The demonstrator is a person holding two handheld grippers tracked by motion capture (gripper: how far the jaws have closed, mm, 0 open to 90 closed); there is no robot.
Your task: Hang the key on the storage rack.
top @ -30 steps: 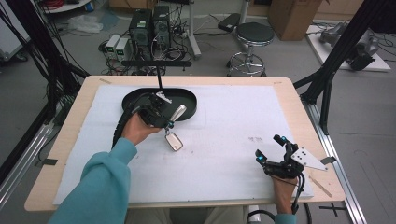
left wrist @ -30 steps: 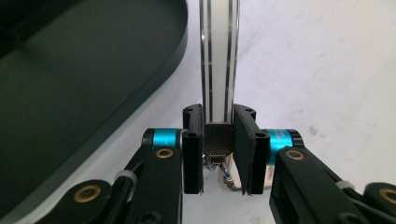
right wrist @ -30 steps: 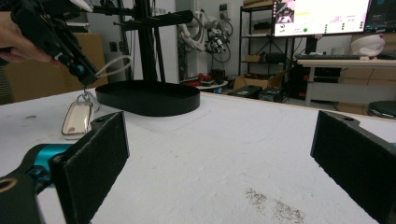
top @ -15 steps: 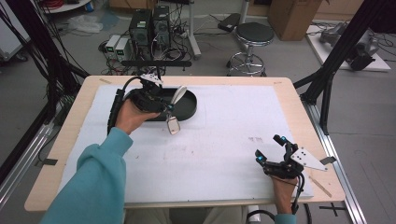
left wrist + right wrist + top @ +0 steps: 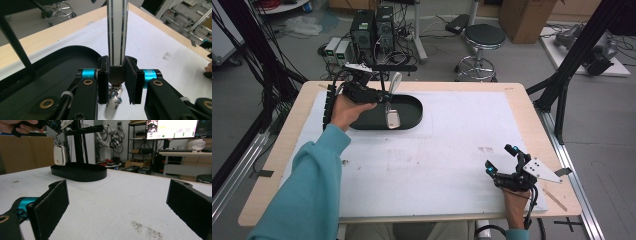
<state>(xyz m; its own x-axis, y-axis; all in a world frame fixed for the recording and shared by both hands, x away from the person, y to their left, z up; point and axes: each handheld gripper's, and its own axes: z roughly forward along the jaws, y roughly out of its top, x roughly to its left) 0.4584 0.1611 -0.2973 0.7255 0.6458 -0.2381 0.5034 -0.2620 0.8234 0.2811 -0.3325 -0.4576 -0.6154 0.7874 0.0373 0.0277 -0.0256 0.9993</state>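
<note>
My left gripper (image 5: 382,95): clamped on a white strap (image 5: 117,30), its key fob (image 5: 393,118) dangling above the black tray (image 5: 412,117). My right gripper (image 5: 504,162): jaws apart, resting on worktop (image 5: 452,165).

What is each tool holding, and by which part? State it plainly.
The left tool grips a white strap at its metal end clasp, with a white key fob dangling below over the black tray. The right tool is open and holds nothing.

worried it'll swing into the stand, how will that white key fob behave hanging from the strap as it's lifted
The key fob dangles below the left gripper on a strap, so it probably swings freely. It looks small and light. Slow moves should calm it.
</note>
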